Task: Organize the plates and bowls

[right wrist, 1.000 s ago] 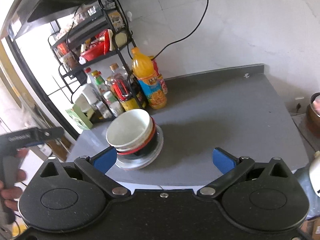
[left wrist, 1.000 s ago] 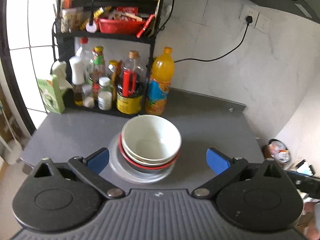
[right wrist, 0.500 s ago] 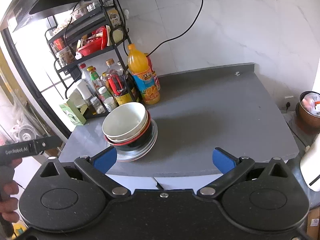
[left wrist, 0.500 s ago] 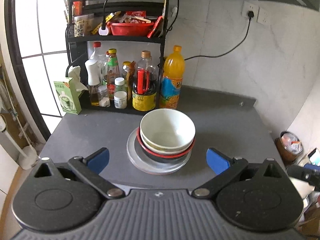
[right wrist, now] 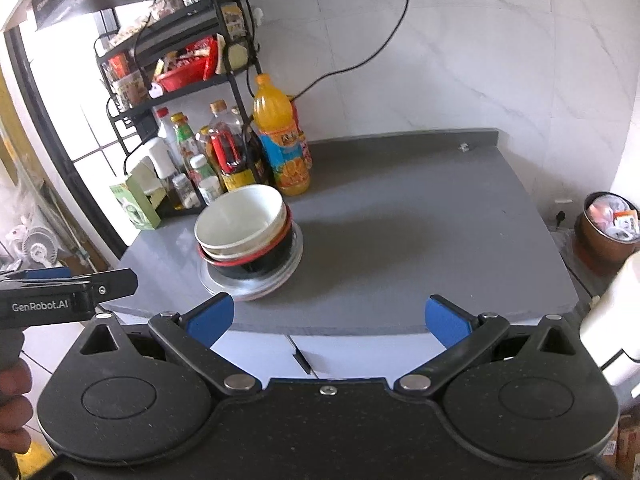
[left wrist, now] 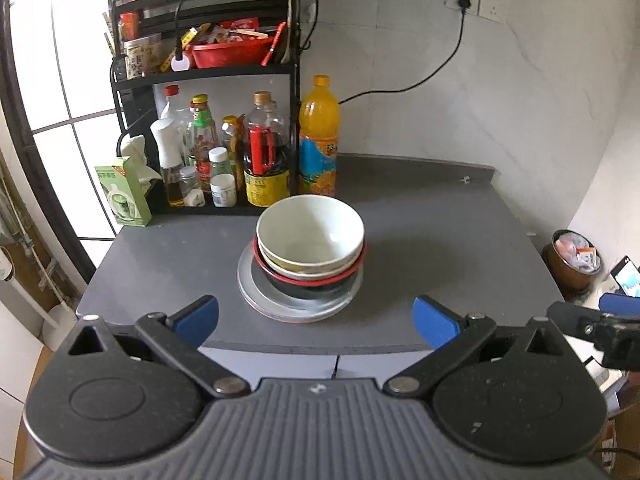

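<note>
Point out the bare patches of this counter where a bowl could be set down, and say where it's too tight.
Most bare room lies on the grey counter right of the stacked bowls and plates, out to the right edge and the back wall. A smaller patch lies left of the stack, in front of the green box. It is crowded at the back left: the orange juice bottle and the condiment bottles stand close behind the stack.
</note>
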`<move>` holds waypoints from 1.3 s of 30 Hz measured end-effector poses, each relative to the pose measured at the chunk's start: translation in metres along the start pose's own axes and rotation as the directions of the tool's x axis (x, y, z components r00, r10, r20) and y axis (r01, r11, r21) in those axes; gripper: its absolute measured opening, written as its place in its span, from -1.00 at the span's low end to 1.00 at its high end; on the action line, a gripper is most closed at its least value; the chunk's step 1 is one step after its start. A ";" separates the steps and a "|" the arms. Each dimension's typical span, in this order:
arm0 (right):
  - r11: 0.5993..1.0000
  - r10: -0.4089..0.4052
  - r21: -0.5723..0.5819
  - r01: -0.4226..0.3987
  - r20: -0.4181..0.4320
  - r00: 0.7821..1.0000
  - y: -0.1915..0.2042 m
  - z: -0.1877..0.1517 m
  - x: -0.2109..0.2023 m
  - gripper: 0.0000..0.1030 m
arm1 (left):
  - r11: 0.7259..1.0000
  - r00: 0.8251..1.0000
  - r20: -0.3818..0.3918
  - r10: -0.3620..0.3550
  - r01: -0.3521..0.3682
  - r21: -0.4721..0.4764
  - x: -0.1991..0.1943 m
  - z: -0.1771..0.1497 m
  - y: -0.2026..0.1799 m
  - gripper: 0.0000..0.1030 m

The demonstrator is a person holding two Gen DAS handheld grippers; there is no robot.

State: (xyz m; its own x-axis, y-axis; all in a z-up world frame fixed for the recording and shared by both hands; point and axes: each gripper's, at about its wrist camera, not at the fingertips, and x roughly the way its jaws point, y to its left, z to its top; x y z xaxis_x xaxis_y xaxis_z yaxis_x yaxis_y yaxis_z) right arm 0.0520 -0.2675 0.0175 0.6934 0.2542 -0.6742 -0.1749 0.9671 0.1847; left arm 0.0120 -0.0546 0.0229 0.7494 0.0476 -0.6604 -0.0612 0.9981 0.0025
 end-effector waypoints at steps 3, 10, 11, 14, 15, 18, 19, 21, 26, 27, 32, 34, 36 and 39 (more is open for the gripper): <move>1.000 -0.011 0.022 0.011 -0.012 1.000 -0.007 -0.006 0.000 1.00 | 1.000 1.000 -0.015 0.001 -0.001 0.006 -0.001 -0.007 -0.006 0.99; 0.999 -0.031 0.017 0.031 -0.010 0.999 -0.011 -0.012 0.000 1.00 | 1.000 0.999 -0.027 0.023 -0.023 -0.002 -0.002 -0.018 -0.009 0.99; 0.999 -0.034 0.009 0.034 -0.005 0.999 -0.010 -0.011 -0.001 1.00 | 1.000 0.999 -0.029 0.026 -0.026 -0.010 -0.002 -0.019 -0.008 0.99; 0.999 -0.037 -0.007 0.037 0.012 0.999 -0.008 -0.009 -0.003 1.00 | 0.999 0.999 -0.025 0.032 -0.033 -0.022 -0.002 -0.018 -0.006 0.99; 0.999 -0.038 -0.007 0.038 0.013 0.999 -0.008 -0.007 -0.002 1.00 | 0.999 0.999 -0.020 0.033 -0.034 -0.019 -0.003 -0.018 -0.006 0.99; 0.999 -0.039 -0.004 0.039 0.015 0.999 -0.008 -0.005 -0.001 1.00 | 0.999 0.999 -0.018 0.030 -0.030 -0.018 -0.002 -0.016 -0.007 0.99; 0.999 -0.039 -0.003 0.039 0.021 0.999 -0.008 -0.004 -0.002 1.00 | 0.999 0.999 -0.018 0.027 -0.028 -0.021 -0.001 -0.016 -0.007 0.99; 0.999 -0.044 -0.015 0.045 0.025 0.999 -0.007 -0.002 0.000 1.00 | 0.999 0.999 -0.013 0.030 -0.030 -0.023 -0.001 -0.015 -0.006 0.99; 0.999 -0.044 -0.026 0.044 0.020 0.999 -0.004 -0.001 0.002 1.00 | 0.999 0.999 -0.014 0.032 -0.032 -0.028 0.001 -0.013 -0.005 0.99; 0.999 -0.044 -0.030 0.045 0.022 0.999 -0.003 -0.001 0.001 1.00 | 0.999 0.999 -0.015 0.031 -0.031 -0.027 0.001 -0.013 -0.005 0.99; 0.998 -0.041 -0.039 0.042 0.027 0.999 -0.002 0.000 0.000 1.00 | 0.999 0.999 -0.010 0.030 -0.030 -0.022 0.001 -0.013 -0.005 0.99; 0.998 -0.040 -0.039 0.041 0.026 0.999 -0.002 0.001 0.001 1.00 | 0.999 1.000 -0.010 0.029 -0.029 -0.024 0.001 -0.013 -0.005 0.99; 0.998 -0.040 -0.037 0.041 0.025 0.999 -0.003 0.001 0.001 1.00 | 0.999 1.000 -0.011 0.028 -0.028 -0.024 0.001 -0.013 -0.004 0.99; 0.998 -0.050 -0.039 0.051 0.031 0.998 -0.004 0.001 0.000 0.99 | 0.999 0.999 -0.013 0.029 -0.029 -0.025 0.001 -0.013 -0.004 0.99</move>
State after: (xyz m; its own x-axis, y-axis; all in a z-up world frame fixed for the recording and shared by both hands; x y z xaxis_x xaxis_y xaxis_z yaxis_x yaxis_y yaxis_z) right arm 0.0534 -0.2714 0.0179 0.7227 0.2055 -0.6599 -0.1666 0.9784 0.1221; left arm 0.0050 -0.0592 0.0125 0.7388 0.0761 -0.6697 -0.0994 0.9950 0.0034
